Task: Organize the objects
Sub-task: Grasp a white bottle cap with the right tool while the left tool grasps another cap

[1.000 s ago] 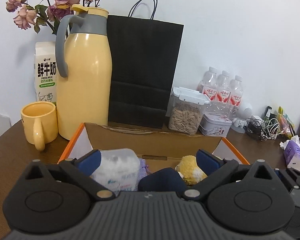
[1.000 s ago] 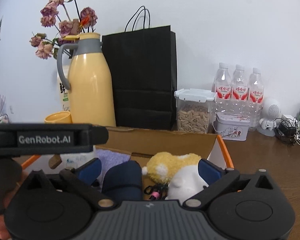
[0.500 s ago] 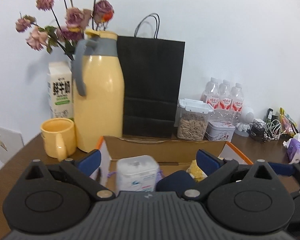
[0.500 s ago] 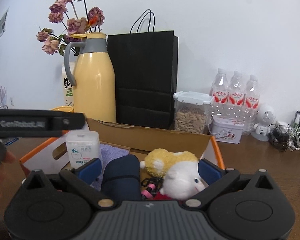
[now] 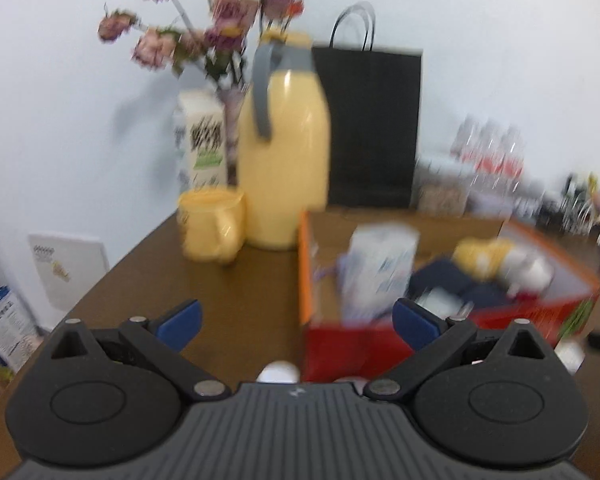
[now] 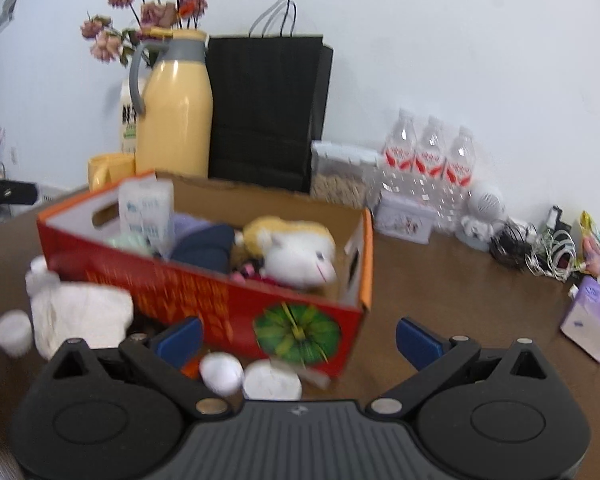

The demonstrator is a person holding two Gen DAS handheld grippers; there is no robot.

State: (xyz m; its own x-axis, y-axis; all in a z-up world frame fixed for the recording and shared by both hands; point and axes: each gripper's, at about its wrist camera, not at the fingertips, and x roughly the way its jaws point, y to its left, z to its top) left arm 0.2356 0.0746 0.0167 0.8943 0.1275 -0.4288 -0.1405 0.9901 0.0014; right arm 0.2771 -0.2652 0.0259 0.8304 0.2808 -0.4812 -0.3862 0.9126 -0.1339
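While both my tongs, left gripper [image 5: 296,322] and right gripper [image 6: 299,336], gape wide with nothing between them, I see the white container [image 6: 146,211] standing upright in the red cardboard box [image 6: 236,300], beside the plush toy [image 6: 300,258].

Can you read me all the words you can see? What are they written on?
No words can be read for sure.
Milk carton: dark characters, too blurred.
White tub in the red box: blue print, too blurred.
Water bottles: red labels, too small.
Red box: orange print, smeared.
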